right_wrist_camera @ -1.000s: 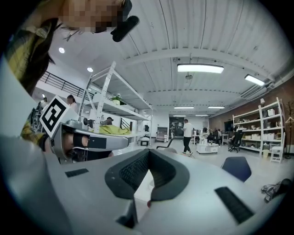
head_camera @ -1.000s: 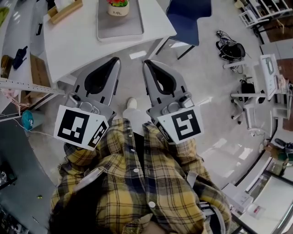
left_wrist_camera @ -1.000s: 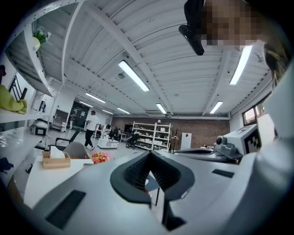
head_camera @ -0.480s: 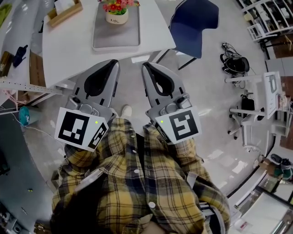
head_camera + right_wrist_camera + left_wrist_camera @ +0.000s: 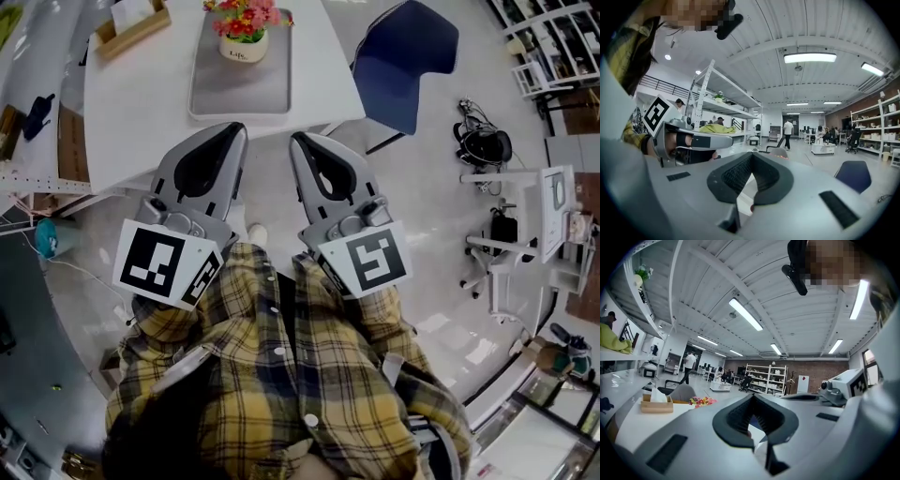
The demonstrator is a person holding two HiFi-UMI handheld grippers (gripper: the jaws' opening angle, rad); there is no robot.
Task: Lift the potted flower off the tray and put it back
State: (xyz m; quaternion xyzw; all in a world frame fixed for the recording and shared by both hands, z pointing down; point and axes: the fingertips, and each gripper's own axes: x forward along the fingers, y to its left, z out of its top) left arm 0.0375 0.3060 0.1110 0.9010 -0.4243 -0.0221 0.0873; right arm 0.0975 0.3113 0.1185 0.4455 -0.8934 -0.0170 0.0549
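The potted flower, red and pink blooms in a cream pot, stands at the far end of a grey tray on the white table. My left gripper and right gripper are held side by side, pointing level at the table's near edge, short of the tray. Both are shut with nothing between the jaws. In the left gripper view the blooms show low beyond my left gripper. In the right gripper view my right gripper fills the foreground and hides the pot.
A wooden tissue box sits on the table left of the tray. A blue chair stands at the table's right. A metal shelf runs along the left. Stands and gear are on the floor at right. People walk in the far hall.
The table and tray have come lower and nearer in the head view; both grippers moved toward the table together. Their jaws stayed shut.
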